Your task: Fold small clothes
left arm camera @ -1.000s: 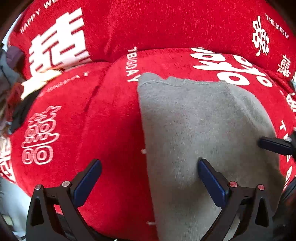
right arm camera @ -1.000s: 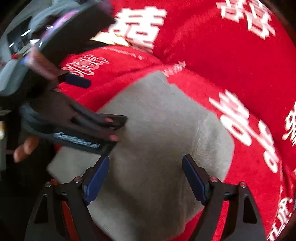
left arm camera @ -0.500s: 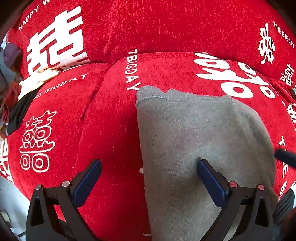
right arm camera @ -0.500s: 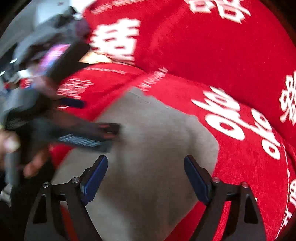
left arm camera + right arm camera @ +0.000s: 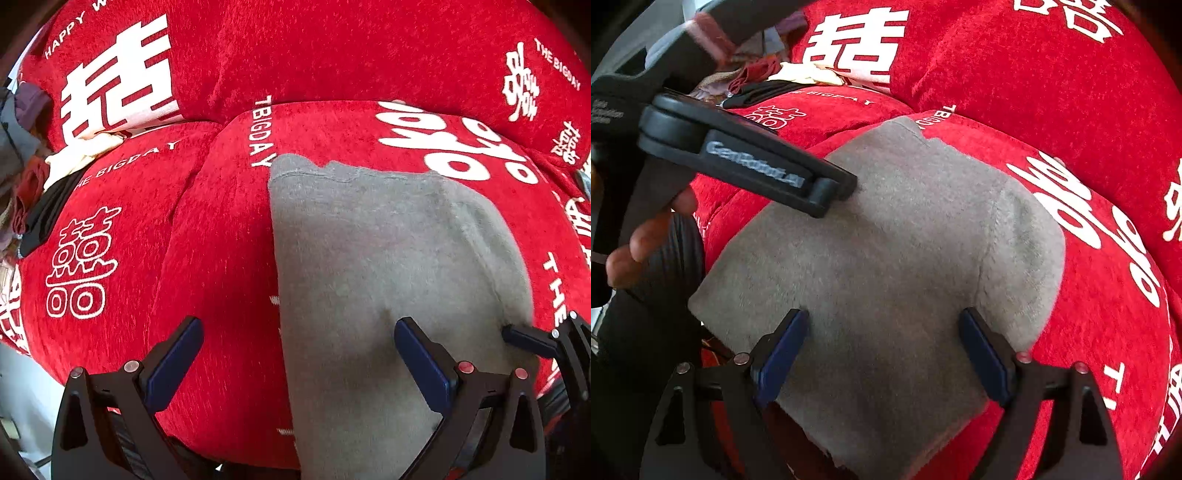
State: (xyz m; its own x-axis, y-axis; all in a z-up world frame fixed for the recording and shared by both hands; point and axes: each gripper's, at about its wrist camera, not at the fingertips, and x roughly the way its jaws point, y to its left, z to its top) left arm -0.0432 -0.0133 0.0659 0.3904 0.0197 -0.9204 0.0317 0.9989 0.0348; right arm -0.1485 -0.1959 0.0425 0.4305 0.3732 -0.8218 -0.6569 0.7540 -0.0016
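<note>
A grey knit garment (image 5: 388, 266) lies folded on a red sofa seat cushion (image 5: 221, 240). My left gripper (image 5: 299, 343) hangs open over the garment's left edge. Its right fingertip (image 5: 406, 332) rests at a small dent in the cloth, and its left finger is over bare red fabric. My right gripper (image 5: 886, 332) stands open over the near part of the same garment (image 5: 886, 240), with cloth below both pads and nothing pinched. In the right wrist view the left gripper (image 5: 842, 184) reaches in from the upper left, its tip at the cloth. One right finger (image 5: 524, 338) shows at the right edge of the left wrist view.
A red backrest cushion (image 5: 332, 48) with white lettering rises behind the seat. A heap of mixed clothes (image 5: 757, 74) sits at the far left of the sofa. A person's hand (image 5: 646, 236) holds the left gripper's handle. The seat's front edge drops off at lower left.
In the right wrist view the left gripper now sits higher and farther from my right fingers. The right gripper has slid across the garment. Both stay open.
</note>
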